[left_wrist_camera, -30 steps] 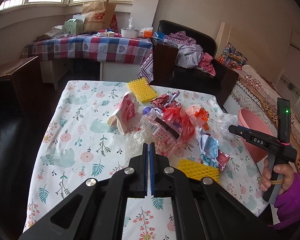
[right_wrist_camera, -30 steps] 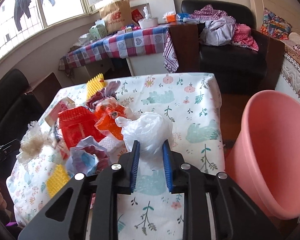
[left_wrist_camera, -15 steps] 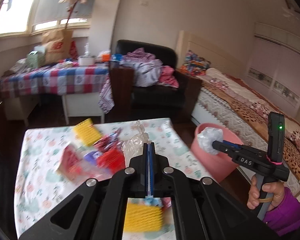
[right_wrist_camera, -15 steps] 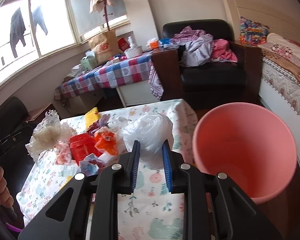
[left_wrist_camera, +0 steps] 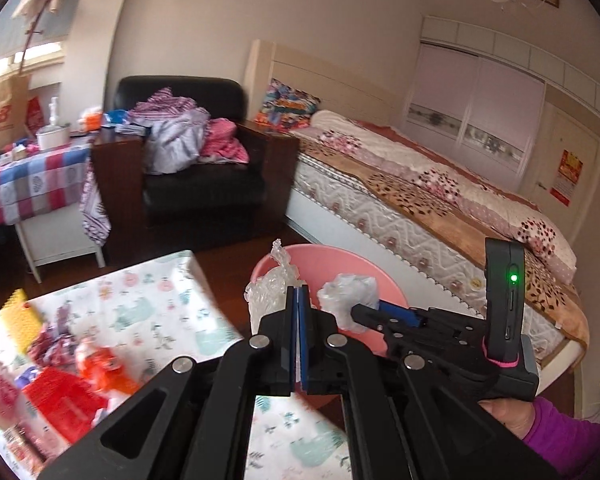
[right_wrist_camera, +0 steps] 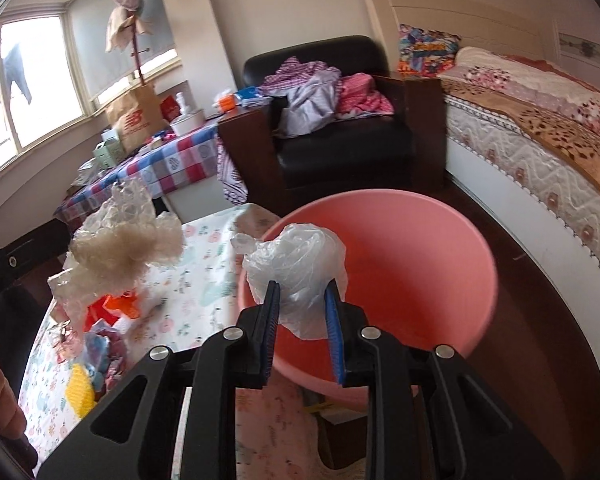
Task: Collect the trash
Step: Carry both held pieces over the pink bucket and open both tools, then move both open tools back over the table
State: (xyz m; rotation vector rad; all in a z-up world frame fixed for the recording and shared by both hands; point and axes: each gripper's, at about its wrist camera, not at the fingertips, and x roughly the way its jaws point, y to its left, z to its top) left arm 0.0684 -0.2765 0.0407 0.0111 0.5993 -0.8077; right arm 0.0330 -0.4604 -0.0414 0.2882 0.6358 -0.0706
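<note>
My left gripper (left_wrist_camera: 298, 300) is shut on a crumpled clear plastic wrapper (left_wrist_camera: 270, 288), held in the air near the rim of the pink bin (left_wrist_camera: 328, 268). The wrapper also shows in the right wrist view (right_wrist_camera: 124, 248), left of the bin. My right gripper (right_wrist_camera: 302, 292) is shut on a crumpled white plastic bag (right_wrist_camera: 300, 260), held over the near edge of the pink bin (right_wrist_camera: 420, 260). The bag also shows in the left wrist view (left_wrist_camera: 350, 292). More trash (left_wrist_camera: 60, 368) lies on the floral table (left_wrist_camera: 148, 312).
The bin stands on dark wood floor (right_wrist_camera: 540, 304) between the table and a bed (right_wrist_camera: 540, 132). A black armchair (right_wrist_camera: 340, 140) piled with clothes and a checked side table (right_wrist_camera: 168, 164) stand behind. Yellow and red netting and wrappers (right_wrist_camera: 96, 340) lie on the table.
Both grippers have swung from above the table toward the pink bin, carrying their pieces. The white bag is now over the bin's near rim and the clear wrapper is close beside it.
</note>
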